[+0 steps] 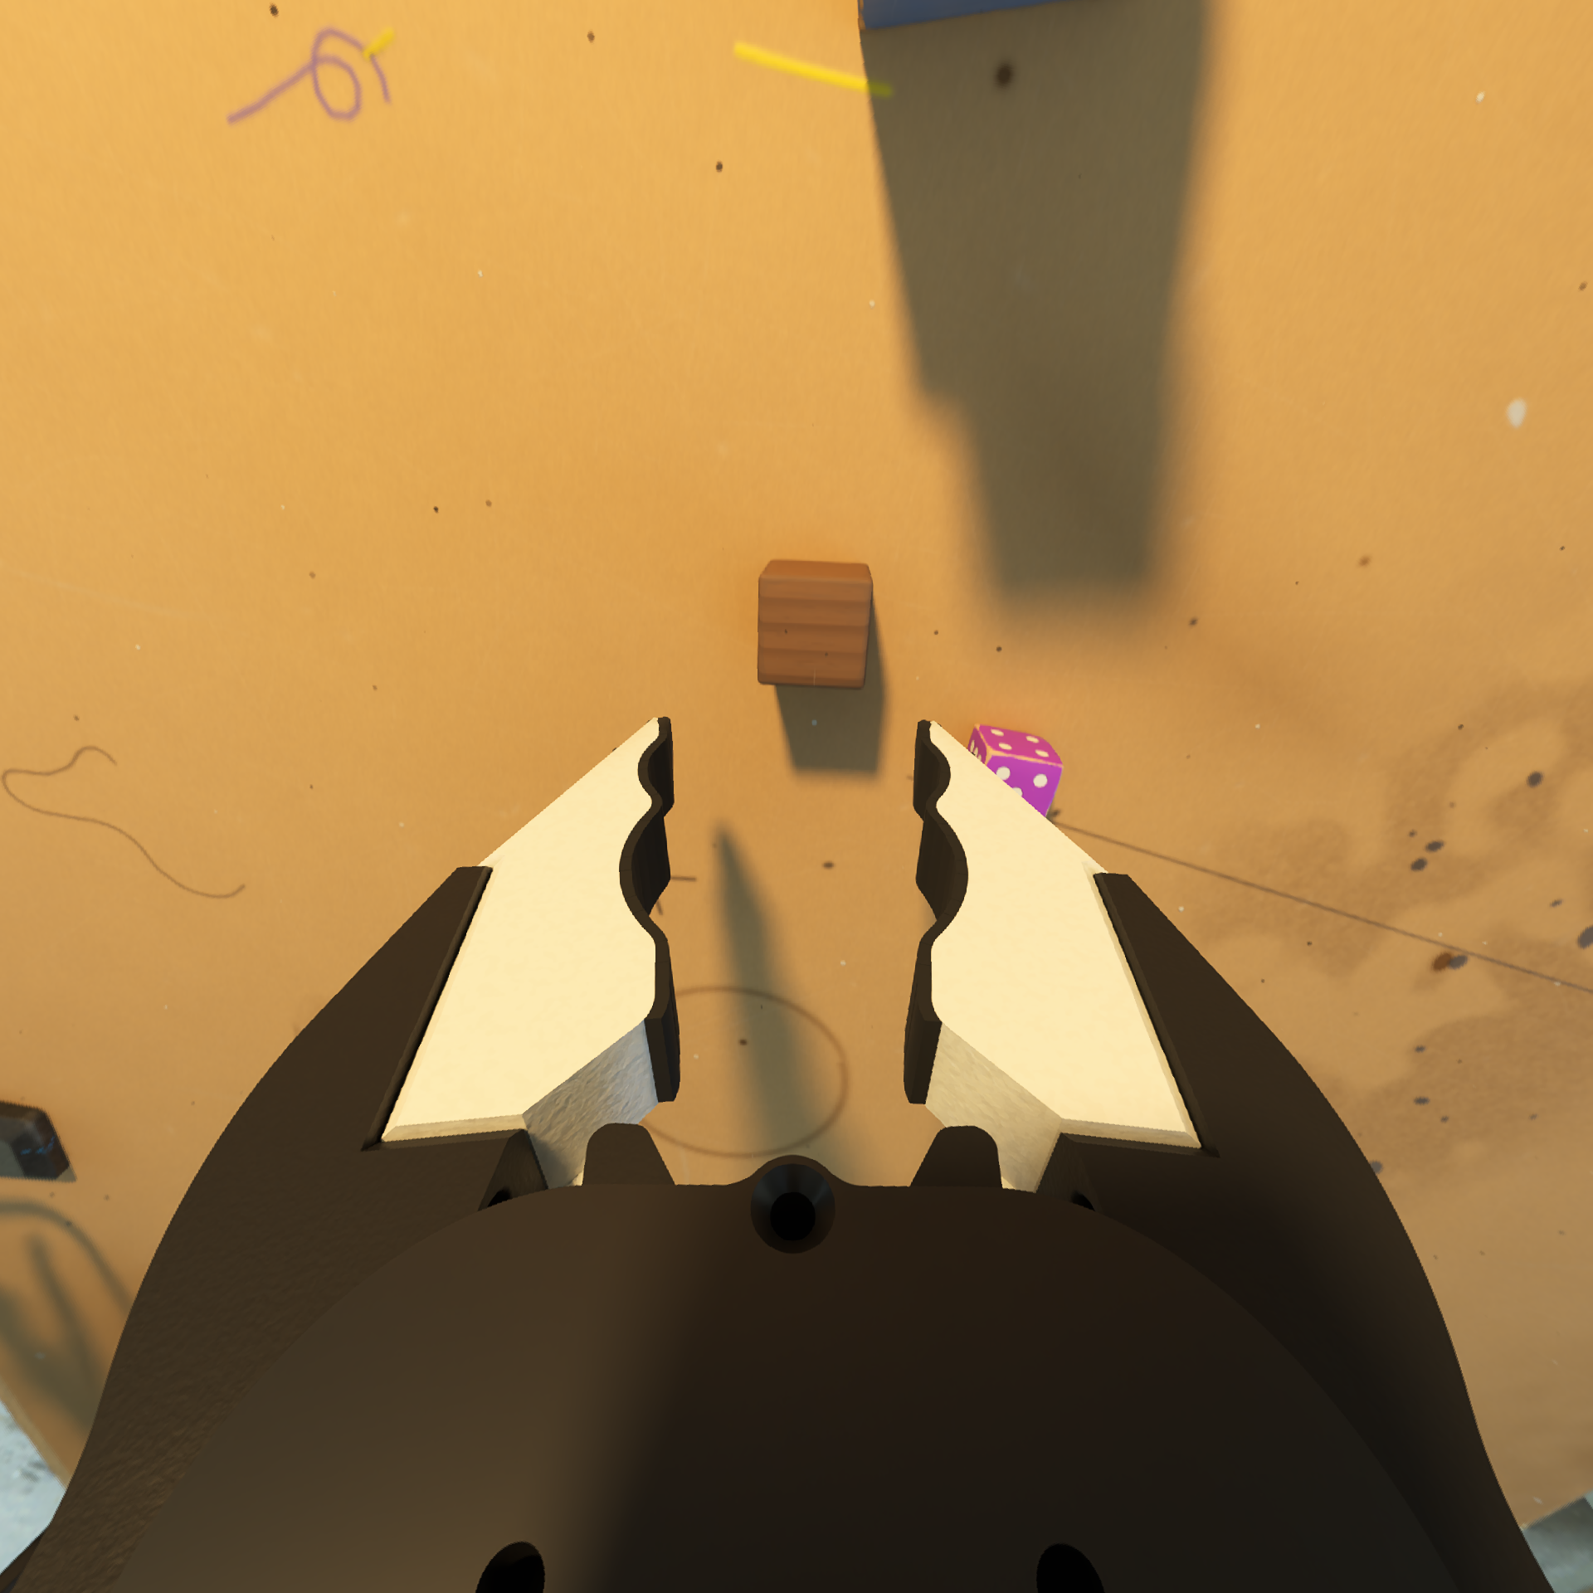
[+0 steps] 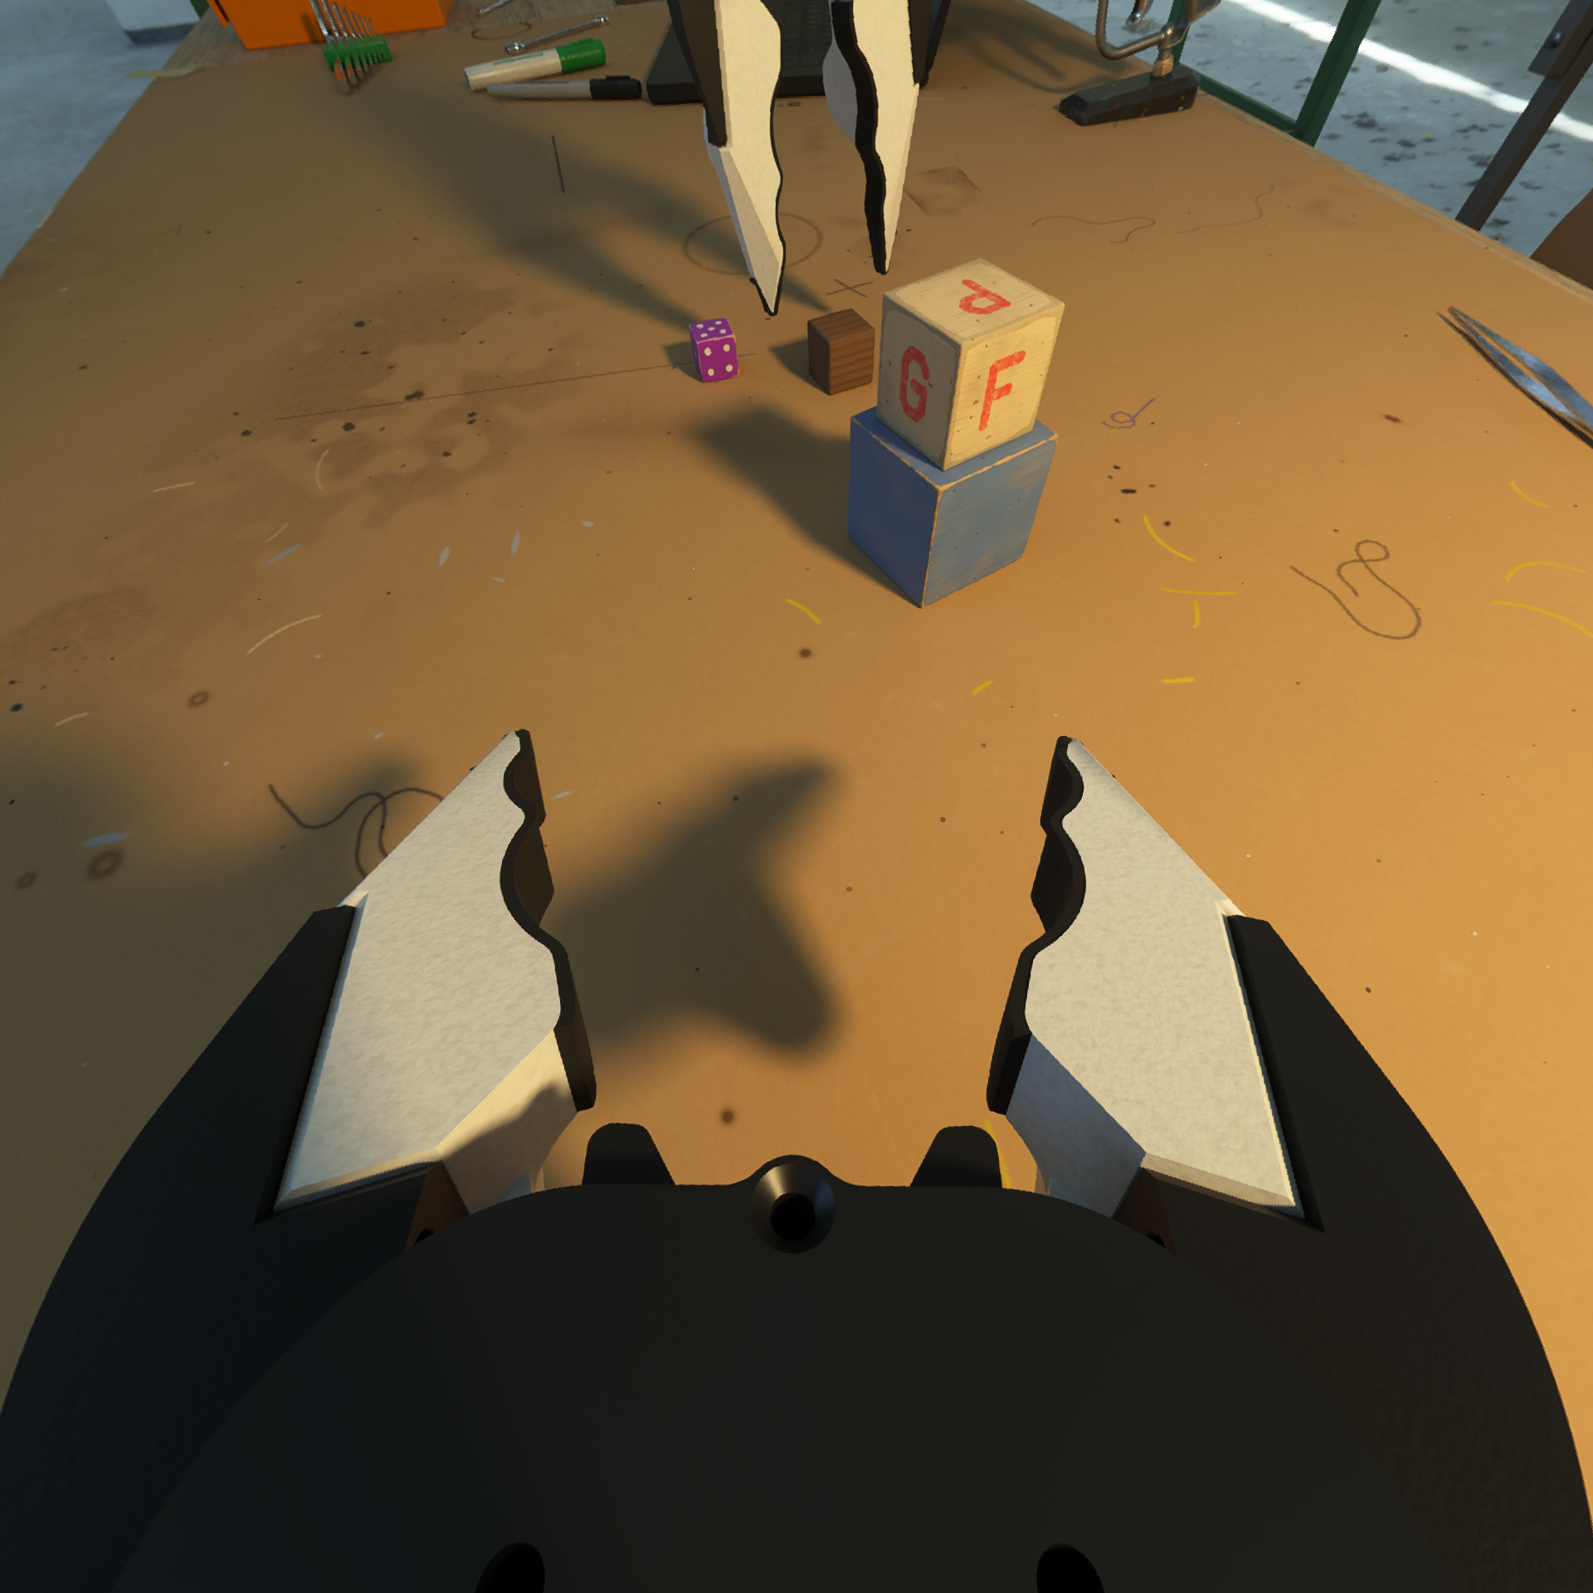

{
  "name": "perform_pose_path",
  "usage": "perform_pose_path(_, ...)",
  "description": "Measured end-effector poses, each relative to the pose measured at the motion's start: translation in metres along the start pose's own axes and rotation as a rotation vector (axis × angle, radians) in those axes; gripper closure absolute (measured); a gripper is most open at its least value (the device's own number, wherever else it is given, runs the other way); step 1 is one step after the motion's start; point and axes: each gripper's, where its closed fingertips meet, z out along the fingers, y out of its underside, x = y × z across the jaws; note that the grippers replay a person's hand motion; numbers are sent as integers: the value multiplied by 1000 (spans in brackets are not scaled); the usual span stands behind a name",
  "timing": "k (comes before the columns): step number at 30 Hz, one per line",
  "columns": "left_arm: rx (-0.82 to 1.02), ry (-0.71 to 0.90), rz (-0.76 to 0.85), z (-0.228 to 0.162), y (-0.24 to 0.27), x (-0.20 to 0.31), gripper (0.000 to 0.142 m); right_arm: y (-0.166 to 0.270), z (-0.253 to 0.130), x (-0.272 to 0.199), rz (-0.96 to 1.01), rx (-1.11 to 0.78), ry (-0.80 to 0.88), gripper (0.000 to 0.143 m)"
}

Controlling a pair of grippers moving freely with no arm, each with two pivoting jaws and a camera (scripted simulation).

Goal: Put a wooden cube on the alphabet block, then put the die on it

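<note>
Both hand-held grippers, left (image 1: 793,722) and right (image 2: 791,734), agape, empty.

Alphabet block (image 2: 970,358) sits on a bigger block (image 2: 944,517); cube (image 2: 840,351) seemingly just behind.

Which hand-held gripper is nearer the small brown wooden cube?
Left. The left hand-held gripper hangs open just above and behind the wooden cube, fingertips pointing down beside it. The right hand-held gripper is open, far back across the table, well short of it.

Looked like a workshop: scuffed, ink-stained brown fibreboard bench (image 2: 603,603), green-handled set of drill bits (image 2: 353,43) beside an orange box (image 2: 284,21), green-capped and black markers (image 2: 534,65), metal clamp stand (image 2: 1138,78), bare concrete floor (image 2: 1422,95).
</note>
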Motion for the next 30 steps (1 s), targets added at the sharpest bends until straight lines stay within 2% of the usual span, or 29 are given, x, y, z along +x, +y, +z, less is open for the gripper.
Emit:
perform_pose_path(8,59,36,10,16,-11,2,97,3,4,0,8,-8,-10,27)
perform_pose_path(9,57,43,13,18,-12,3,100,3,4,0,9,-8,-9,27)
perform_pose_path(11,57,60,10,20,-13,4,116,3,3,0,10,-9,-10,27)
perform_pose_path(13,71,53,-13,17,-15,2,116,3,3,0,12,-9,-11,27)
perform_pose_path(16,111,43,-63,-1,-25,-1,116,4,3,1,14,-8,-12,27)
perform_pose_path(23,202,20,-125,-71,-77,4,116,5,5,0,15,-16,-15,28)
perform_pose_path(30,219,9,-136,-98,-124,17,116,3,1,0,17,-4,-11,28)
